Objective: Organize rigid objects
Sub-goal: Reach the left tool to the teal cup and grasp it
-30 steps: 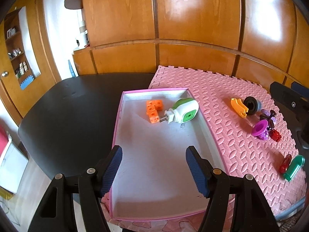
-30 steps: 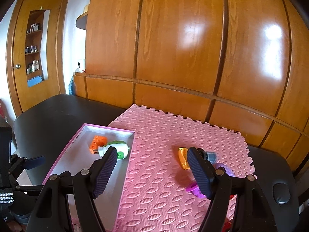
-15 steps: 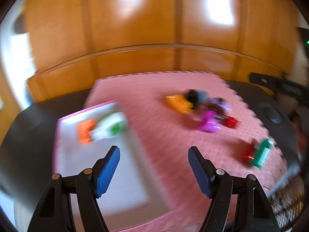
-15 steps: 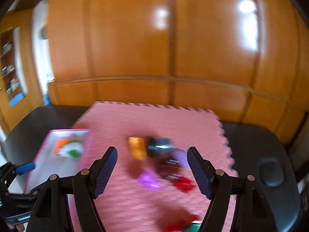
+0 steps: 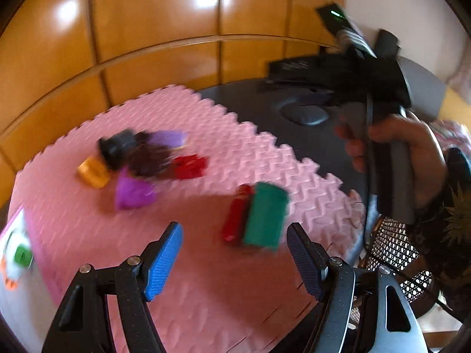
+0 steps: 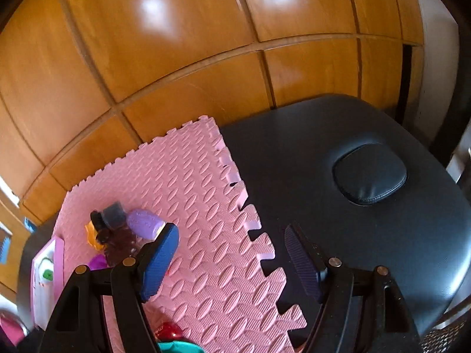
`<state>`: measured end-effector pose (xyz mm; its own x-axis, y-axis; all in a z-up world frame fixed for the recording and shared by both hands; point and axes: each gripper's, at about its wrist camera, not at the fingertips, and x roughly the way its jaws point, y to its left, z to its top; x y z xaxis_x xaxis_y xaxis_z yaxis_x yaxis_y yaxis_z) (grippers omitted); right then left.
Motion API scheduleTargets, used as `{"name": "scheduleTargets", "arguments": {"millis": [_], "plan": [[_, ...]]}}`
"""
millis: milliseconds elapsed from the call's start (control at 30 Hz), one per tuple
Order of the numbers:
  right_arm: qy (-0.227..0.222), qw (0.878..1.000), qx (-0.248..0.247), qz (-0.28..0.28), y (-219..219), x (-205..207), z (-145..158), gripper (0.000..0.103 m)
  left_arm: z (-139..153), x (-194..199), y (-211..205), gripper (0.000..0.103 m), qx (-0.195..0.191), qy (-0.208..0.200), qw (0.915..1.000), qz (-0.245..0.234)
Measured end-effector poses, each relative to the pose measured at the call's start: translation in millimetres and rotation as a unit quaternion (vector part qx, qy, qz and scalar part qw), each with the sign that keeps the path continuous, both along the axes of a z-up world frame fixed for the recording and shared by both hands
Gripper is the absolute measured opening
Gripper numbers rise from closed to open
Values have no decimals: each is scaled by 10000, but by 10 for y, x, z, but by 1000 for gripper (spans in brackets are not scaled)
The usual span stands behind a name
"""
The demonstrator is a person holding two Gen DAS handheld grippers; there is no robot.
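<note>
My left gripper (image 5: 234, 244) is open and empty above the pink foam mat (image 5: 206, 279). A green piece (image 5: 266, 216) and a red piece (image 5: 235, 216) lie side by side just beyond its fingertips, blurred. Farther left sits a pile: an orange piece (image 5: 93, 173), a black wheel (image 5: 116, 147), a purple piece (image 5: 132, 192) and a red brick (image 5: 190, 166). My right gripper (image 6: 229, 250) is open and empty over the mat's right edge (image 6: 256, 229). The pile (image 6: 123, 229) lies left of its left finger. The pink-rimmed tray (image 6: 44, 276) holds a green-and-white plug (image 6: 47, 273).
The mat lies on a black padded table (image 6: 353, 235) with a raised cushion (image 6: 369, 173). Wooden wall panels (image 6: 176, 44) stand behind. The hand holding my right gripper's body (image 5: 391, 147) is at the right of the left wrist view. The tray corner (image 5: 14, 253) shows at far left.
Both grippers have swung to the right, away from the tray. The left one now faces the green and red pieces; the right one faces the mat's right edge. Both stayed open.
</note>
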<state>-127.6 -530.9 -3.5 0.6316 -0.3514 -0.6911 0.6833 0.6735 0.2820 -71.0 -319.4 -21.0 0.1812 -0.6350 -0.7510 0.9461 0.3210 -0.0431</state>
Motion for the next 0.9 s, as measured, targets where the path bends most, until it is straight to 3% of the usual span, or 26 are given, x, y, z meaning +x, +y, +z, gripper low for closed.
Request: {"name": "scheduleTargets", "arguments": {"millis": [233, 300, 367, 400, 733, 900], "plan": [[-78, 9999, 110, 1, -27, -6, -10, 76, -238, -177, -406, 73, 289, -94, 9989, -368], [-76, 9999, 136, 6, -35, 6, -16, 76, -341, -179, -514, 61, 426, -144, 9983, -364], [-67, 9998, 164, 13, -49, 9, -31, 76, -372, -192, -556, 39, 392, -517, 9974, -319], [-51, 9998, 168, 23, -52, 13, -38, 76, -372, -166, -556, 37, 349, -435, 9979, -321], [239, 9961, 565, 638, 22, 202, -211, 76, -266, 316, -62, 36, -14, 515, 9969, 602], [311, 9867, 972, 1265, 141, 334, -324, 76, -211, 519, 336, 36, -148, 620, 9914, 1145]]}}
